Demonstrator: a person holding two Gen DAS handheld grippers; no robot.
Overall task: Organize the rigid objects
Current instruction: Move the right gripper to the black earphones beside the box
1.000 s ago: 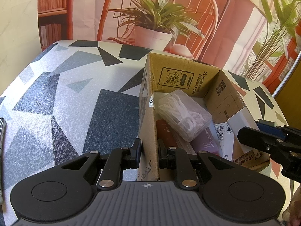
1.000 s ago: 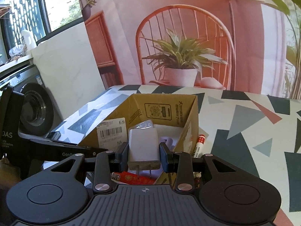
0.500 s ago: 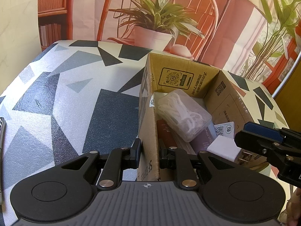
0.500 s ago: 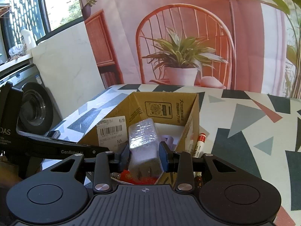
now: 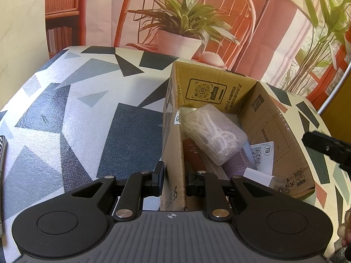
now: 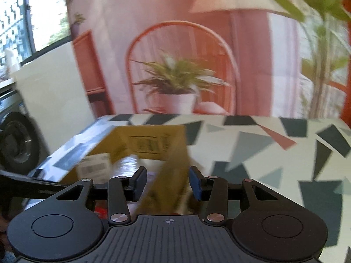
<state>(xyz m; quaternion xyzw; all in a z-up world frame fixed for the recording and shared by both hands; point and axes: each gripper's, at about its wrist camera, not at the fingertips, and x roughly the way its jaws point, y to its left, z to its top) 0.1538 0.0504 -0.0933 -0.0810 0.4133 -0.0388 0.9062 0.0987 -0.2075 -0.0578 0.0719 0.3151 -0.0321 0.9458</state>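
An open cardboard box (image 5: 219,92) stands on a counter (image 5: 76,114) covered in grey, black and white triangles. The sorting looks well along, judging by how much already lies inside the box.

The left tongs (image 5: 174,180) are clamped on the box's near wall, one pad outside and one inside, steadying it.

Inside the box, a clear plastic case of white floss picks (image 5: 214,132) lies tilted on top of the pile. Under it sit a dark red packet (image 5: 193,153) and a purple box (image 5: 238,164), with a white card printed with QR codes (image 5: 262,153) beside them. A white charger plug (image 5: 262,178) lies at the near end of the box, loose, nothing gripping it.

The right tongs (image 6: 167,183) hang above the box's right-hand wall with their jaws opening and nothing between the pads (this view is blurred, so detail is poor). In the left view only a dark tip of them shows at the right edge.

What remains is hard to judge: the counter parts in view show no other loose items, apart from a striped edge (image 5: 2,153) at far left, too cropped to identify.
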